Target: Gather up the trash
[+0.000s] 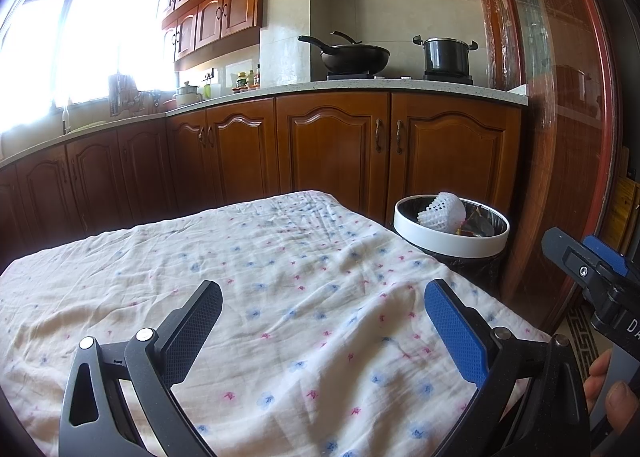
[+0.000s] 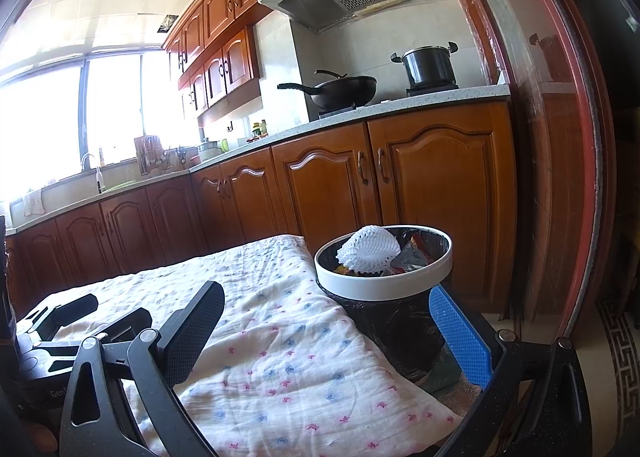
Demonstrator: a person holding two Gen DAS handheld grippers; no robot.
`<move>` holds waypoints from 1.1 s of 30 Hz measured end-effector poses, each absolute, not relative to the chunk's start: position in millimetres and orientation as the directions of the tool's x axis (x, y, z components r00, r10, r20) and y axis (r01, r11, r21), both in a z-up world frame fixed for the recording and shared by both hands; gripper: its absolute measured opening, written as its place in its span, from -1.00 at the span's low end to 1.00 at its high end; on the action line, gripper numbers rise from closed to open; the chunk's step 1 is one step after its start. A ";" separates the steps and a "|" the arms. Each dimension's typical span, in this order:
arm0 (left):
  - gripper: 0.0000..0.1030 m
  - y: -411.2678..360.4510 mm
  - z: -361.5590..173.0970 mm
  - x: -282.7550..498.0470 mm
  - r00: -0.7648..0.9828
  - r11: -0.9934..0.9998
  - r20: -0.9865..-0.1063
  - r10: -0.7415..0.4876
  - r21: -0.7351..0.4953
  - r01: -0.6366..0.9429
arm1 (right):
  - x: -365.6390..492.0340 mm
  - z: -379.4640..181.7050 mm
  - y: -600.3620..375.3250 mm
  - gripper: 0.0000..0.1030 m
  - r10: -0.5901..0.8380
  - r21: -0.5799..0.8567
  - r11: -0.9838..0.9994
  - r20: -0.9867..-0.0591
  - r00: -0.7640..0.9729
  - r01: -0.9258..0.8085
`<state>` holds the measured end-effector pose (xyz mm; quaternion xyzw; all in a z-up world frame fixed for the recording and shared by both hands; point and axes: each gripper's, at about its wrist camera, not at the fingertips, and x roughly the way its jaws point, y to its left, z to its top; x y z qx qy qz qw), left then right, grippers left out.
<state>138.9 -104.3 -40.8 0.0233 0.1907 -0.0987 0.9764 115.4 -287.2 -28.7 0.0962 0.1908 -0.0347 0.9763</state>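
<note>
A black trash bin with a white rim [image 1: 452, 247] [image 2: 384, 287] stands off the table's far right corner. A white foam fruit net [image 1: 442, 211] [image 2: 370, 249] and crumpled wrappers [image 2: 412, 255] lie inside it. My left gripper [image 1: 324, 313] is open and empty above the cloth-covered table [image 1: 240, 277]. My right gripper [image 2: 328, 313] is open and empty over the table's right edge, near the bin. The right gripper also shows at the right edge of the left wrist view [image 1: 592, 265], and the left gripper shows at the lower left of the right wrist view [image 2: 76, 321].
The table cloth [image 2: 260, 317] is white with small pink and blue flowers. Wooden kitchen cabinets [image 1: 332, 145] run behind the table, with a wok [image 1: 354, 55] and a pot [image 1: 446, 55] on the stove. A red-framed glass door [image 1: 560, 117] stands at the right.
</note>
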 end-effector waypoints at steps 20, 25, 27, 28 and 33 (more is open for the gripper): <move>0.98 -100.9 -41.2 141.8 0.906 0.979 -0.378 -0.189 0.003 0.206 | 116.3 -30.8 -284.5 1.00 -0.028 0.174 0.979 -0.385 0.922 0.102; 0.98 -100.3 -41.1 142.4 0.906 0.979 -0.379 -0.190 0.001 0.206 | 117.6 -32.6 -284.6 1.00 -0.026 0.175 0.979 -0.386 0.922 0.101; 0.98 -100.0 -41.4 142.3 0.906 0.979 -0.379 -0.189 0.001 0.205 | 117.5 -32.6 -283.6 1.00 -0.026 0.175 0.979 -0.386 0.922 0.101; 0.98 -99.8 -41.4 142.3 0.906 0.979 -0.378 -0.190 0.001 0.206 | 117.6 -32.4 -284.6 1.00 -0.026 0.175 0.979 -0.387 0.922 0.101; 0.98 -99.5 -41.4 142.6 0.906 0.979 -0.379 -0.191 0.000 0.206 | 117.8 -34.5 -282.3 1.00 -0.025 0.176 0.979 -0.388 0.921 0.100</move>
